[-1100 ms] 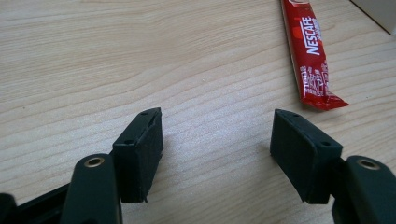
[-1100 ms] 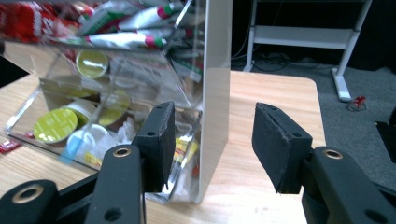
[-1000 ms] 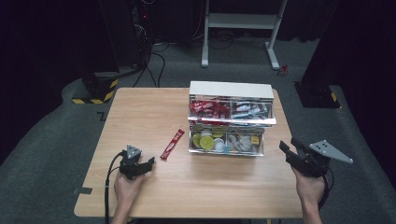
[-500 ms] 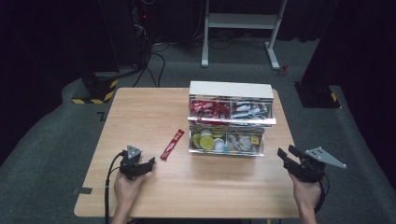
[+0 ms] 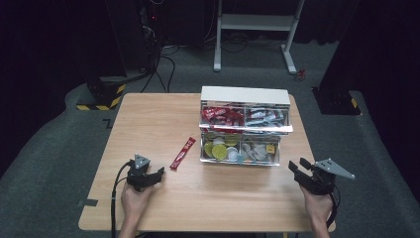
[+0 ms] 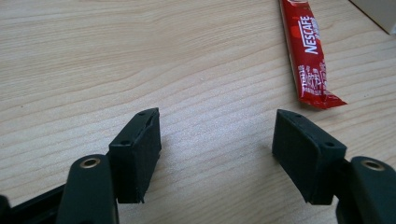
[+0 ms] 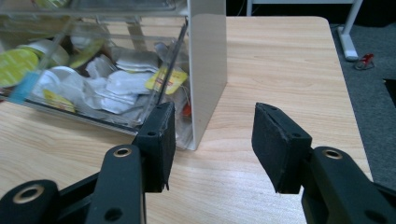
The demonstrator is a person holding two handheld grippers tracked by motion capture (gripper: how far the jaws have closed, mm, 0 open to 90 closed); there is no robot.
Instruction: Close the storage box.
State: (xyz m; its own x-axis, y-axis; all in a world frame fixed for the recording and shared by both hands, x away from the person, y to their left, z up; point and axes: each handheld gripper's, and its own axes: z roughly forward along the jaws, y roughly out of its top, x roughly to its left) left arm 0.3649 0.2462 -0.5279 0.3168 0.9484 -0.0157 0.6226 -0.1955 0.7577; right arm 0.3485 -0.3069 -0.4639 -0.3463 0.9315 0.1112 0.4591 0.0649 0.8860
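I see one red sachet (image 5: 183, 153) and one two-tier organizer (image 5: 243, 126) on the tabletop (image 5: 158, 119); my left hand-held gripper (image 6: 216, 140) and right hand-held gripper (image 7: 214, 135) are spread, gripping nothing.

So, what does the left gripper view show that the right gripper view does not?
Left gripper view: a red Nescafe sachet lying flat on the wood, ahead of the open left gripper and to its right.
Right gripper view: the clear drawer organiser, its lower drawer full of tea bags and yellow-lidded pods, just ahead of the open right gripper.
Both: the wooden table and empty jaws.
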